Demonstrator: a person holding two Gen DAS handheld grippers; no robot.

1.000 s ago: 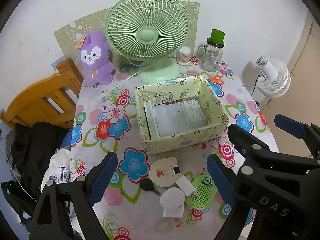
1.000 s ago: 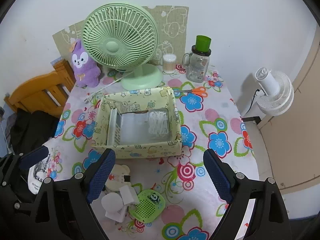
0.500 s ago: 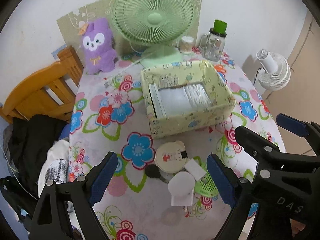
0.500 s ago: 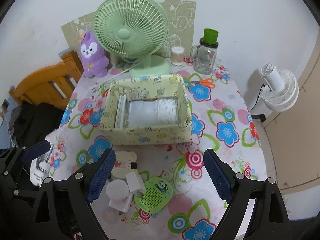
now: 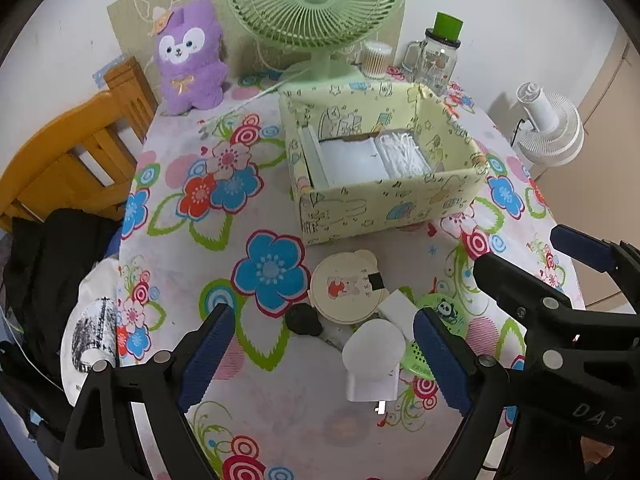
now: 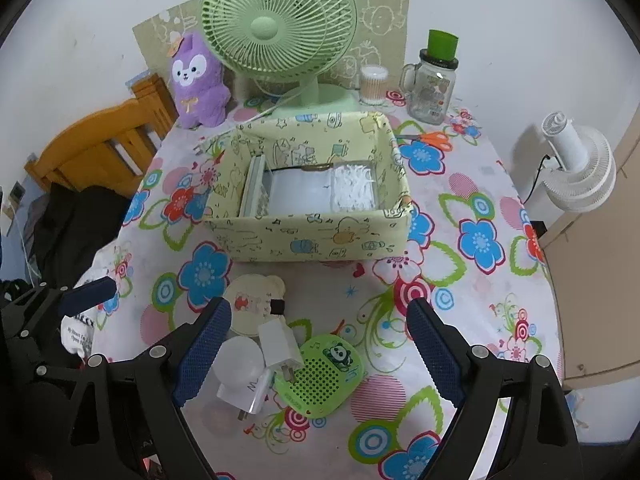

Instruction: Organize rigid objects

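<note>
Nearest to the cameras, the left gripper [image 5: 320, 356] and the right gripper [image 6: 316, 350] both hang above the front part of the table [image 6: 472, 320] with their jaws spread wide, and nothing is pinched between the blue pads of either one. Under them, on the flowered tablecloth, lies a small heap of rigid objects. A white round plug lamp [image 5: 374, 360] is the closest piece, and it touches a white charger cube [image 6: 278, 344] with its metal prongs turned to the front. Just beside the charger, on its right, lies a green perforated case with a panda [image 6: 322, 376]. A small black object [image 5: 303, 320] lies at the left side of the heap, and what it is I cannot tell. Behind these is a cream round case with a bear picture [image 5: 346, 286], touching the charger. Farther back, near the middle of the table, stands an open pale yellow storage box [image 6: 312, 240] with cartoon prints; inside it are white flat items and a bundle of white sticks at the right. Orange scissors [image 6: 434, 138] lie just beyond its right corner. At the far edge, against the wall, stand a purple plush toy [image 6: 200, 80], a green table fan [image 6: 276, 32], a cotton swab container [image 6: 374, 84] and a glass mug jar with a green lid [image 6: 436, 80]. A wooden chair [image 6: 104, 144] is at the left of the table, and a white fan [image 6: 576, 164] stands at the right.
</note>
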